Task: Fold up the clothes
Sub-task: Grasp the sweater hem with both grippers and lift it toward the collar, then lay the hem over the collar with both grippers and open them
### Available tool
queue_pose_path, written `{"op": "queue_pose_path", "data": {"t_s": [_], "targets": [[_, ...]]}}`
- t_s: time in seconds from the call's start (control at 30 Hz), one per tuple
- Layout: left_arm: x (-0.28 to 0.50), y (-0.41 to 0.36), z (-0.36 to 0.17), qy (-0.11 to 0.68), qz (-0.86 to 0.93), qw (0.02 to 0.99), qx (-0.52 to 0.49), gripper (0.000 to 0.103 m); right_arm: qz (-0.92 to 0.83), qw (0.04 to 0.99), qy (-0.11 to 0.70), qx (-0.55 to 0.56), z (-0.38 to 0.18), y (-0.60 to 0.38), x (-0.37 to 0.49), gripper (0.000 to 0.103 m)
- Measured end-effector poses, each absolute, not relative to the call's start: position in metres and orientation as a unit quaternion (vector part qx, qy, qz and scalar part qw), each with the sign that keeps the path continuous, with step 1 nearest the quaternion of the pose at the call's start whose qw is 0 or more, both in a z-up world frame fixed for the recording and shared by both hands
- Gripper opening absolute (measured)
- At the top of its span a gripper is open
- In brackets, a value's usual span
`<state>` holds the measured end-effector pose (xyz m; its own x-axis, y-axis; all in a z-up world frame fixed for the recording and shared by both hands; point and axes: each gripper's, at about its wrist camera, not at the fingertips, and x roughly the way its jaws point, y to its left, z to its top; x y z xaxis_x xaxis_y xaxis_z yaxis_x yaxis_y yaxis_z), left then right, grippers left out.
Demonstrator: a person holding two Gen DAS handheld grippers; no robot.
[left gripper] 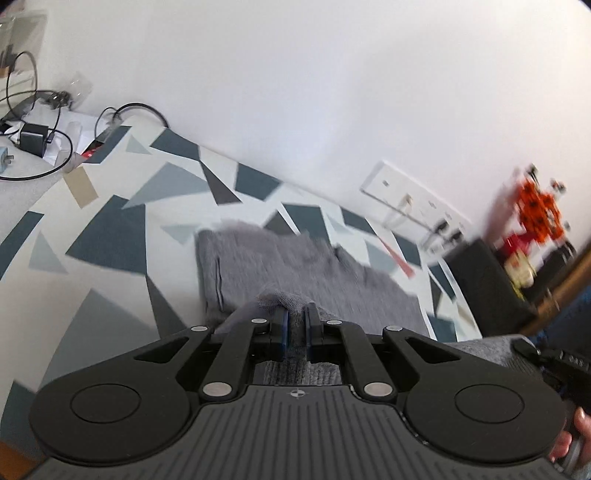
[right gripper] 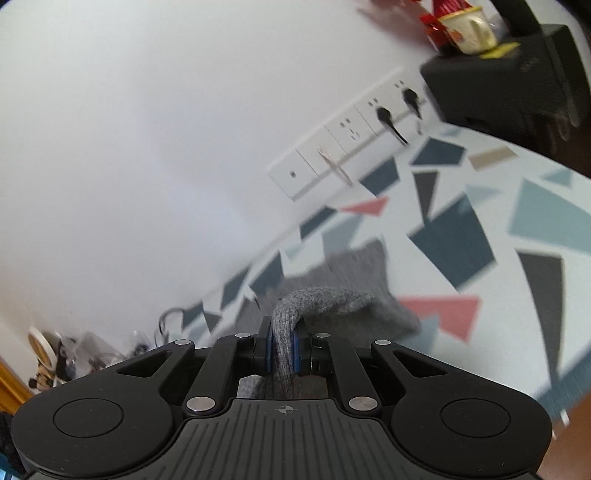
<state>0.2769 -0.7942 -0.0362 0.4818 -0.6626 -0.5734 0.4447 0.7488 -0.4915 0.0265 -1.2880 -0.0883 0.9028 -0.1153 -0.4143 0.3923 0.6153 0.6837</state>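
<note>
A grey knitted garment (left gripper: 295, 266) lies on the patterned tablecloth (left gripper: 110, 229), partly folded, its far part blurred by motion. My left gripper (left gripper: 295, 321) is shut on a bunched edge of this garment, which bulges up over the blue pads (left gripper: 283, 325). In the right wrist view the same grey knit (right gripper: 351, 306) drapes forward from my right gripper (right gripper: 283, 343), shut on a ribbed fold squeezed between its blue pads (right gripper: 296, 347). Both grippers hold the cloth lifted above the table. The right gripper's body (left gripper: 561, 365) and a person's fingers (left gripper: 576, 432) show at the left view's right edge.
Cables and a black charger (left gripper: 33, 138) clutter the table's far left. A wall socket strip (right gripper: 351, 140) with plugs runs along the white wall. A black box (right gripper: 498, 85) carrying a mug (right gripper: 469, 26) stands at the table's far right end.
</note>
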Motion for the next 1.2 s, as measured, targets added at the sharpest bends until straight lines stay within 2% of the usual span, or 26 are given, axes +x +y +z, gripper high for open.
{"op": "queue_pose_path", "data": {"t_s": [0.33,0.6,0.73,0.8,0.83,0.87,0.9,0.93,0.97,1.03,1.1,1.2], "targets": [[0.365,-0.857,-0.045,0.400,-0.265,0.871,-0.108,0.008,-0.136,0.876,0.181,0.425,-0.096,-1.351,0.129,0.009],[0.419,-0.907,-0.107,0.466,-0.191,0.862,-0.058,0.009,-0.154,0.861,0.252,0.415,-0.167,-1.396,0.200,0.009],[0.425,-0.917,-0.126,0.470,-0.173,0.864,-0.053,0.011,-0.161,0.849,0.302,0.403,-0.211,-1.411,0.223,0.009],[0.424,-0.921,-0.125,0.470,-0.182,0.863,-0.044,0.019,-0.154,0.845,0.312,0.406,-0.221,-1.417,0.227,0.011],[0.424,-0.922,-0.125,0.471,-0.188,0.861,-0.040,0.035,-0.150,0.843,0.311,0.412,-0.223,-1.420,0.227,0.013],[0.425,-0.924,-0.122,0.477,-0.206,0.854,-0.037,0.065,-0.145,0.841,0.309,0.420,-0.224,-1.423,0.226,0.015],[0.426,-0.925,-0.120,0.482,-0.223,0.846,-0.033,0.080,-0.144,0.838,0.306,0.428,-0.222,-1.425,0.224,0.017],[0.426,-0.927,-0.117,0.488,-0.229,0.842,-0.023,0.092,-0.147,0.835,0.303,0.435,-0.220,-1.427,0.222,0.025],[0.424,-0.928,-0.111,0.485,-0.229,0.844,-0.007,0.092,-0.154,0.834,0.299,0.437,-0.216,-1.427,0.220,0.031],[0.416,-0.930,-0.098,0.465,-0.232,0.853,0.045,0.095,-0.180,0.839,0.283,0.429,-0.203,-1.423,0.211,0.059],[0.405,-0.928,-0.085,0.443,-0.240,0.860,0.086,0.097,-0.202,0.841,0.264,0.428,-0.189,-1.419,0.199,0.064],[0.386,-0.918,-0.072,0.421,-0.258,0.863,0.111,0.099,-0.230,0.845,0.266,0.404,-0.174,-1.400,0.184,0.064]]}}
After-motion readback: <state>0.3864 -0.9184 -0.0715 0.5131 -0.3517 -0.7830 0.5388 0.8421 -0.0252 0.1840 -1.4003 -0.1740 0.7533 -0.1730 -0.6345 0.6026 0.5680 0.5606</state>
